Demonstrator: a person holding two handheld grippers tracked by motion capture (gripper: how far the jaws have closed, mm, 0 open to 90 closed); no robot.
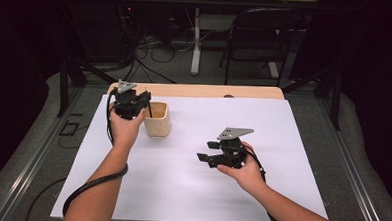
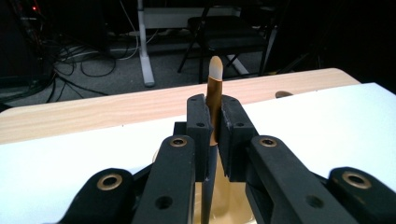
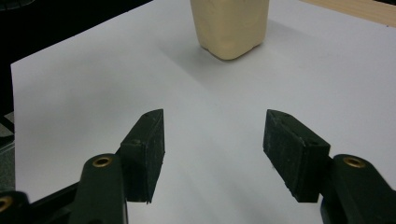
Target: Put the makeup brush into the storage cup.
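Black left gripper (image 2: 214, 135) jaws squeeze a thin, light, stiff pen (image 2: 214, 100) mid-stick above the cup (image 1: 157, 119); right gripper (image 3: 215, 154) jaws gape, empty.

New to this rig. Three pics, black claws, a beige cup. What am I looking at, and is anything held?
No robot arm here: a person holds a two-jaw gripper in each hand. The high view looks down on a white sheet on a wooden table. The other two pictures come from cameras riding on the grippers, looking along their black jaws. The left gripper is shut on a thin brown stick with a pale tip, held upright over the beige cup. The right gripper is open with nothing between its jaws, above the sheet, facing the cup.
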